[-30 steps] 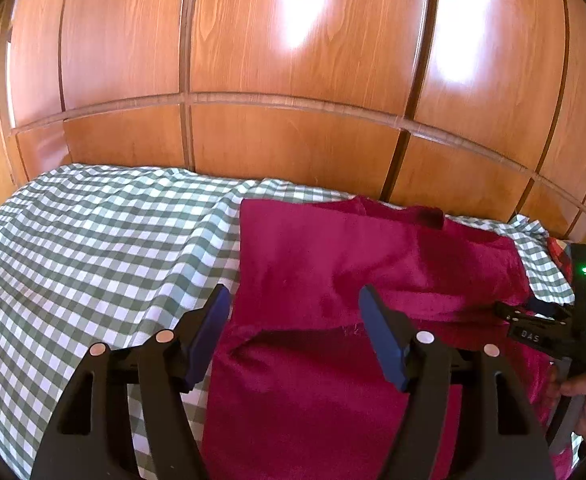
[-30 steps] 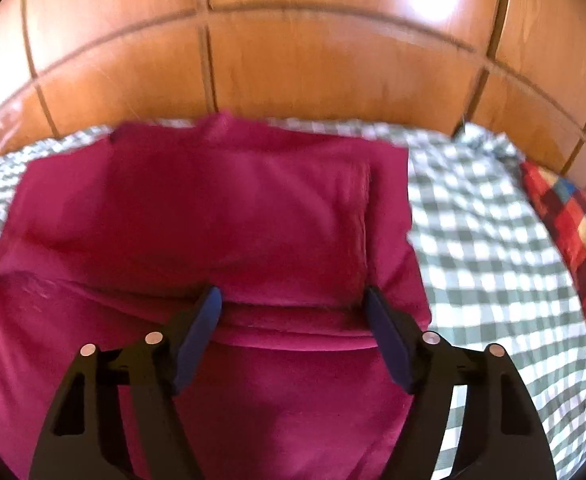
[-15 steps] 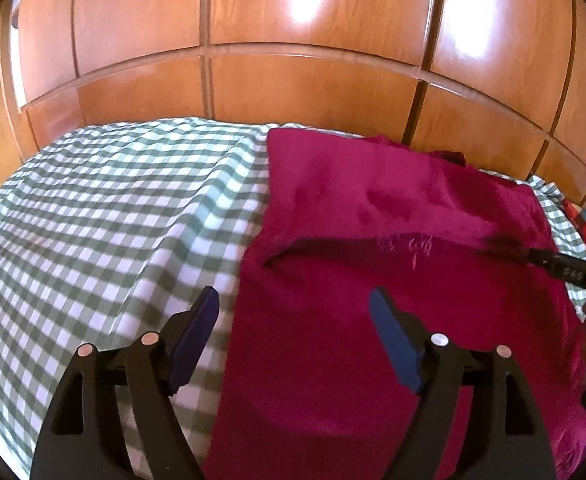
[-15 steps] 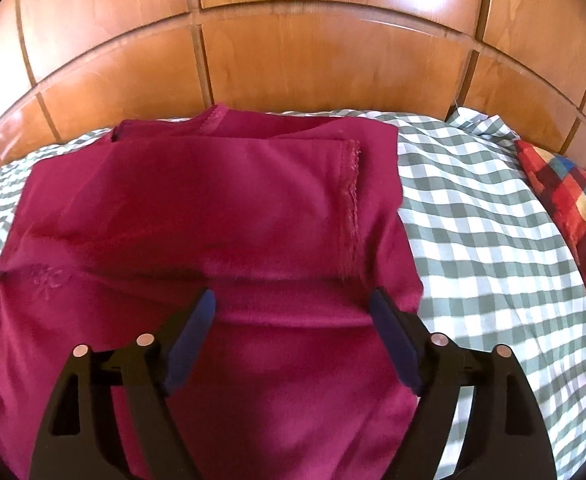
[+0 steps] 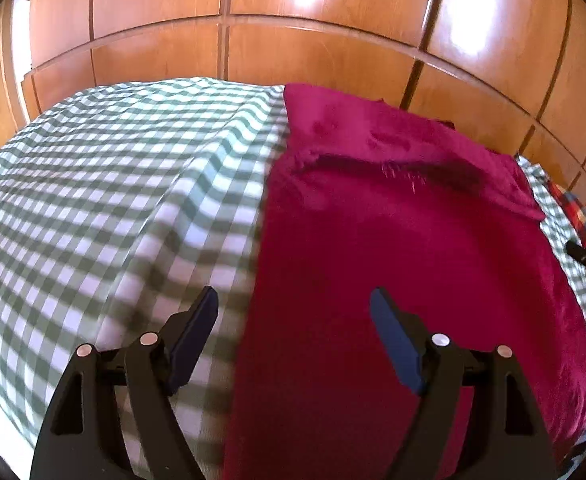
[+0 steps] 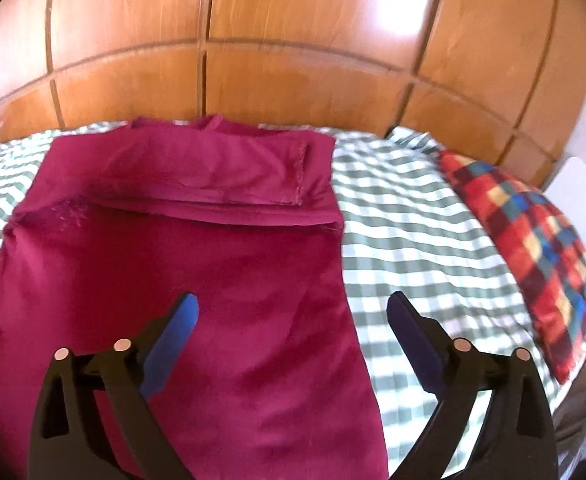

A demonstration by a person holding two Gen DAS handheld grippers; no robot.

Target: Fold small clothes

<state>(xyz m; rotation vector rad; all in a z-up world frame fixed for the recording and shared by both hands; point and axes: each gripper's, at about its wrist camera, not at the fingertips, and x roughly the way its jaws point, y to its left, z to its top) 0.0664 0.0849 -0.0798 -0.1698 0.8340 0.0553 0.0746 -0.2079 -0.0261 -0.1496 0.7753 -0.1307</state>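
I see the crimson garment [image 6: 197,280] lying flat on the checked bed [image 5: 105,208], long axis toward the wardrobe [image 6: 293,40], far end folded back. My left gripper [image 5: 293,312] and right gripper [image 6: 293,316] are both spread, holding nothing.

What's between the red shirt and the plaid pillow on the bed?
Only bare green checked bedsheet lies between the red shirt and the plaid pillow; nothing else sits there, as the right wrist view shows.

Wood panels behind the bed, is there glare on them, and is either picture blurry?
Left wrist view: bright white glare patches on the wood panels, with the checked sheet smeared by motion. Right wrist view: one glare patch at upper right, and the whole frame soft, including the red garment and plaid pillow.
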